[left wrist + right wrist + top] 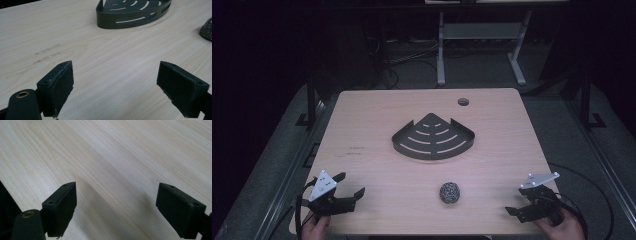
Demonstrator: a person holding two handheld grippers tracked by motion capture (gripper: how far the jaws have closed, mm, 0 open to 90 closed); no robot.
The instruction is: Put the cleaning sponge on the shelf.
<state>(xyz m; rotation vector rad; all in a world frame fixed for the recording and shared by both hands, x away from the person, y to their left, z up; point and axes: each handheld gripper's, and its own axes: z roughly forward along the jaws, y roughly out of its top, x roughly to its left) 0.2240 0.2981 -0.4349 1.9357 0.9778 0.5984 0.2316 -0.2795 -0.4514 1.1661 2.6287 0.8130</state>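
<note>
A dark metal corner basket (432, 156) with slotted floor sits at the middle of the wooden table (362, 125). A speckled grey ball (450, 192) lies in front of it, nearer the person. My left gripper (352, 183) hovers open at the near left corner, held by a hand. In the left gripper view its jaws (115, 85) stand wide apart over bare wood, with the basket (125, 22) ahead and the ball (207, 30) at the right edge. My right gripper (515, 200) is open at the near right corner, and in its own view (116, 205) it holds nothing.
A round cable hole (463, 102) lies near the table's far edge. Beyond the table, a white desk frame (441, 55) and cables stand on the dark floor. Faint pencil marks (45, 53) show on the wood to the left.
</note>
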